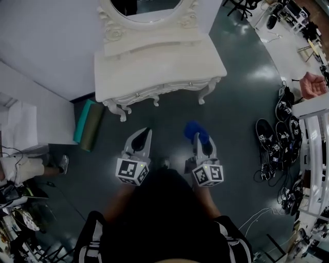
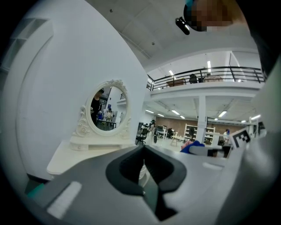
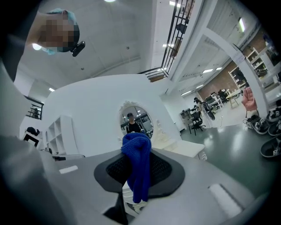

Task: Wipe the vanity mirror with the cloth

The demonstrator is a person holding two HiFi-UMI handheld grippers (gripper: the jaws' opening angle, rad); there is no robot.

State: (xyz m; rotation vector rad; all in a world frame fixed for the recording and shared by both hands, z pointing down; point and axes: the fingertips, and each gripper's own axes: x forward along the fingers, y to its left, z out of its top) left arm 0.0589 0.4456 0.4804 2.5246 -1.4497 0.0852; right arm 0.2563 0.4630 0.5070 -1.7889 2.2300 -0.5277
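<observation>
The blue cloth [image 3: 137, 167] is pinched in the right gripper [image 1: 204, 149]. It bunches over the jaw tips and hangs down between the dark pads, with the jaws clamped on it. The mirror [image 1: 149, 10] is well ahead, an oval glass in a carved white frame at the back of the white vanity table [image 1: 169, 61]. The cloth is nowhere near touching it. From the right gripper view, the mirror [image 3: 135, 119] sits just above the cloth bundle.

The left gripper [image 1: 146, 134] has its jaws pressed together at the tips, nothing between them, and it points toward the mirror [image 2: 105, 112] too. Both forearms reach forward from the body, with the grippers held side by side over the dark floor [image 1: 231, 102], short of the table's front edge.

A teal roll [image 1: 85, 120] leans by the wall on the left, and black shoes [image 1: 277, 136] lie off to the right.
</observation>
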